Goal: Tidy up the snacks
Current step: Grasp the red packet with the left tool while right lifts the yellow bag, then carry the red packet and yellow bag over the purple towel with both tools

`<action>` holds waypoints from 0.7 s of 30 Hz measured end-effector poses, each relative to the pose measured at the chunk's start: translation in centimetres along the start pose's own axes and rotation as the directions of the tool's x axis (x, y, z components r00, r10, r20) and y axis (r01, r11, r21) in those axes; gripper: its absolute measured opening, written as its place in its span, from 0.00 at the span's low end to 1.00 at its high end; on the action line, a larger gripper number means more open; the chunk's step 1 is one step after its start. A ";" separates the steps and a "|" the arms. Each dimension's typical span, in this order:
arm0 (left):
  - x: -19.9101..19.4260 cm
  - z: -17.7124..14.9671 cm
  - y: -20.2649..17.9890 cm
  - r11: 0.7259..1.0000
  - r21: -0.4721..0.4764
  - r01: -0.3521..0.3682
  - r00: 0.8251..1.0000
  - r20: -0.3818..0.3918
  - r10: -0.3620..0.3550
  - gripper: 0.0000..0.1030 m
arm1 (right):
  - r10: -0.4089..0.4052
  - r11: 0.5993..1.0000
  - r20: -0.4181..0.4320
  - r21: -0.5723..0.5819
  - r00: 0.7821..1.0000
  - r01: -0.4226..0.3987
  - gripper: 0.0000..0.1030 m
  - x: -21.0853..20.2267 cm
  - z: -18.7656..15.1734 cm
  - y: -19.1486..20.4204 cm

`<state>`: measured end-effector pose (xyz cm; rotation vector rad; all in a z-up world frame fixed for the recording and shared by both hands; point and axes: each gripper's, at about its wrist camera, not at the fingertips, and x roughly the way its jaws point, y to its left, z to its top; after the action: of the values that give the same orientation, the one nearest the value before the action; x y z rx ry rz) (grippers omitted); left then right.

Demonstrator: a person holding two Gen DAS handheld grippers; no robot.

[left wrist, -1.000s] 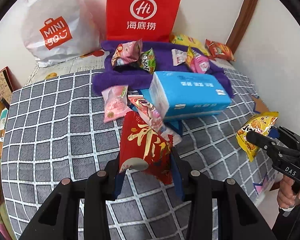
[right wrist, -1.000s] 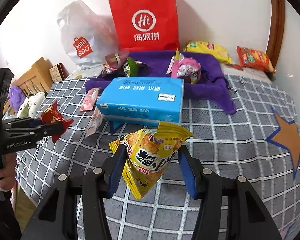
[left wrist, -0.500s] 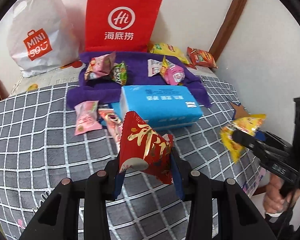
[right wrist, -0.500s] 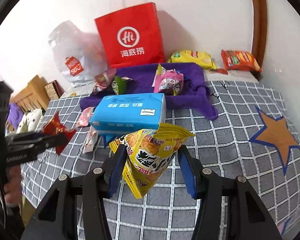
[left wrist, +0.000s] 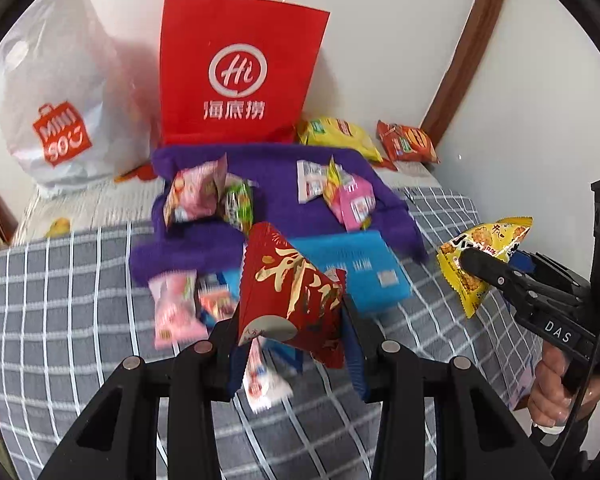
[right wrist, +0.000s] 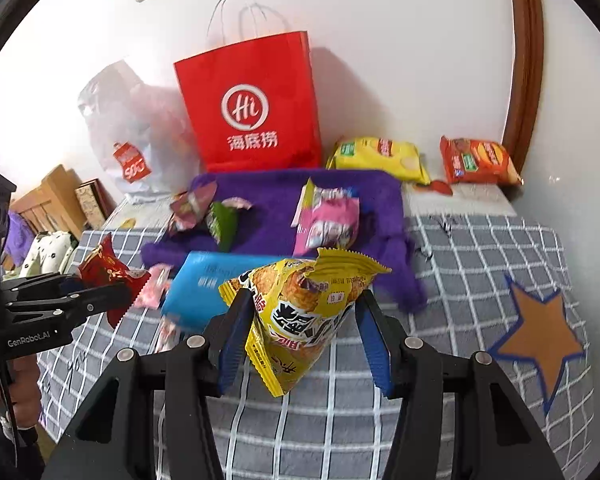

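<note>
My left gripper is shut on a red snack packet with gold lettering, held above the checked bedspread. My right gripper is shut on a yellow snack packet, also held in the air. Each gripper shows in the other's view: the right one with the yellow packet at the right, the left one with the red packet at the left. Several small snack packets lie on a purple towel behind a blue tissue pack. A pink packet lies on the bedspread.
A red paper bag and a white plastic Miniso bag stand against the back wall. A yellow chip bag and an orange snack bag lie at the back right. A wooden door frame is at the right.
Both grippers have risen and drawn back with their packets still held. The bags and towel now sit lower and closer to the middle of both views.
</note>
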<state>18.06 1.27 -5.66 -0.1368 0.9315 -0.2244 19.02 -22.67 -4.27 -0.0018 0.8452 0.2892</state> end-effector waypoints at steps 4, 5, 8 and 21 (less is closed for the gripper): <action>0.8 2.4 0.3 1.000 0.004 -0.009 1.000 0.017 0.009 0.38 | -0.014 1.000 0.006 0.003 1.000 0.014 0.51 1.5 2.3 -0.3; 1.0 2.9 0.4 1.000 0.003 -0.011 1.000 0.020 0.011 0.38 | -0.009 1.000 0.007 0.004 1.000 0.009 0.51 1.8 2.7 -0.3; 1.7 4.4 0.7 1.000 0.002 -0.018 1.000 0.023 0.018 0.38 | -0.004 1.000 0.010 0.005 1.000 0.004 0.51 3.0 4.4 -0.7; 6.0 9.6 2.5 0.999 -0.007 -0.052 0.998 0.035 0.052 0.38 | -0.057 0.998 0.018 -0.007 0.998 0.057 0.51 9.6 11.9 -2.0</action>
<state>29.61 2.36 -5.15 -0.1215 0.8998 -0.1706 34.32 -20.83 -3.72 -0.0298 0.8251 0.2382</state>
